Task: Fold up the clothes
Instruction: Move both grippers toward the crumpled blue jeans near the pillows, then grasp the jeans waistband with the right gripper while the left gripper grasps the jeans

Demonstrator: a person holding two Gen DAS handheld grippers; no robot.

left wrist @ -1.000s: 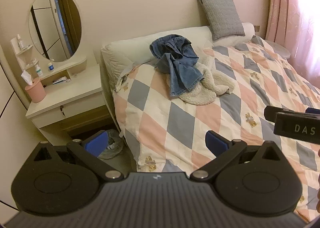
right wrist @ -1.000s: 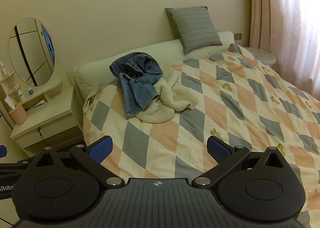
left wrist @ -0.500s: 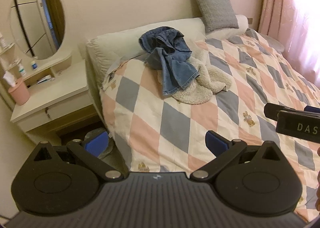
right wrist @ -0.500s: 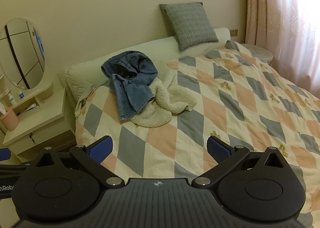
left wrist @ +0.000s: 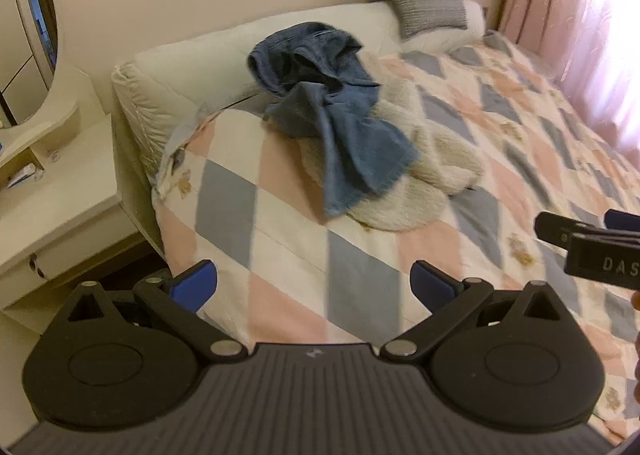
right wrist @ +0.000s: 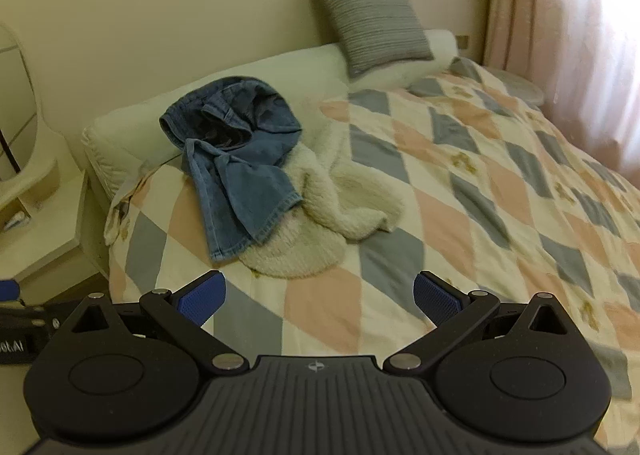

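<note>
Setting: a bedroom, seen from two cameras looking forward along handheld claws.
Bed (right wrist: 472, 191): covered by a quilt in a diamond pattern of pink, grey-blue and cream.
Jeans (right wrist: 236, 159): a crumpled pair in blue denim, lying near the head end of the bed towards its left edge; the waist part rests against the long cream pillow (right wrist: 248, 83), and one leg trails down towards the foot end.
Fleece garment (right wrist: 320, 211): cream and fluffy, bunched up, lying partly under the jeans and touching them, spreading to their right and in front of them.
Grey cushion (right wrist: 368, 19): leans upright against the wall at the head of the bed, right of the clothes and well apart from them.
Left claw (left wrist: 314, 283): blue-padded fingers spread wide, nothing between them; held over the left edge of the bed, short of the clothes.
Right claw (right wrist: 320, 297): fingers also spread wide and empty; held over the quilt, short of the fleece garment. In the left camera it shows at the right border of the picture.
Dressing table (left wrist: 52, 191): cream, standing just beside the left edge of the bed, with an oval mirror (left wrist: 32, 23) above it.
Curtain (right wrist: 568, 27): pink, lit from behind, along the right side of the bed.
</note>
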